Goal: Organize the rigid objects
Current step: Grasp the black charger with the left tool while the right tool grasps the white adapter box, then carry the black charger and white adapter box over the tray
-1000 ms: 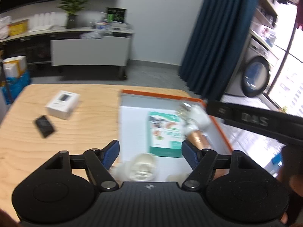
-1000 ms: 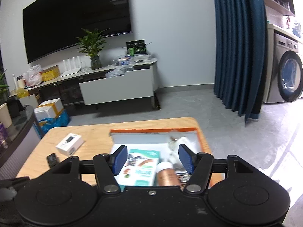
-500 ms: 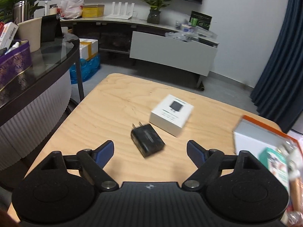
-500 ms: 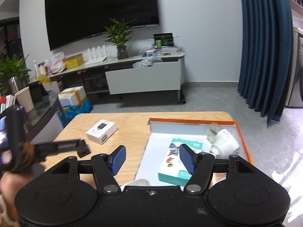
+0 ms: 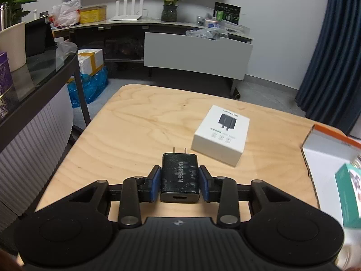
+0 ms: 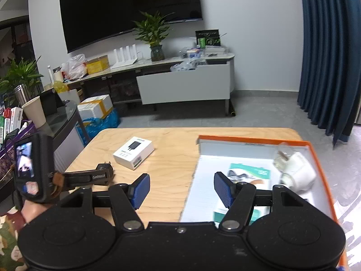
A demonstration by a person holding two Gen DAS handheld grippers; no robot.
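left gripper [image 5: 179, 181]: closed on the black charger [image 5: 179, 176], blue pads pressed to both of its sides; prongs point away from the camera. Can't tell whether it rests on the counter or is just off it.
right gripper [image 6: 181, 190]: wide open, nothing between the pads; hovers over the near left edge of the box.
counter [image 5: 140, 122]: light wood. Besides the box, only the charger and its carton sit on it.
orange-rimmed box [image 6: 252, 140]: on the right side of the counter; looks like the collection bin. Already holds a teal packet [image 6: 250, 174] lying flat and a white plug adapter [image 6: 297, 172] near the far right corner.
white charger carton [image 5: 222, 134]: on the counter just beyond and right of the charger, untouched, apart from the box.
progress: judging by the layout, more than half done. At least two items binned, one gripped, one waiting.
remaining: move the charger to the box, then the carton.
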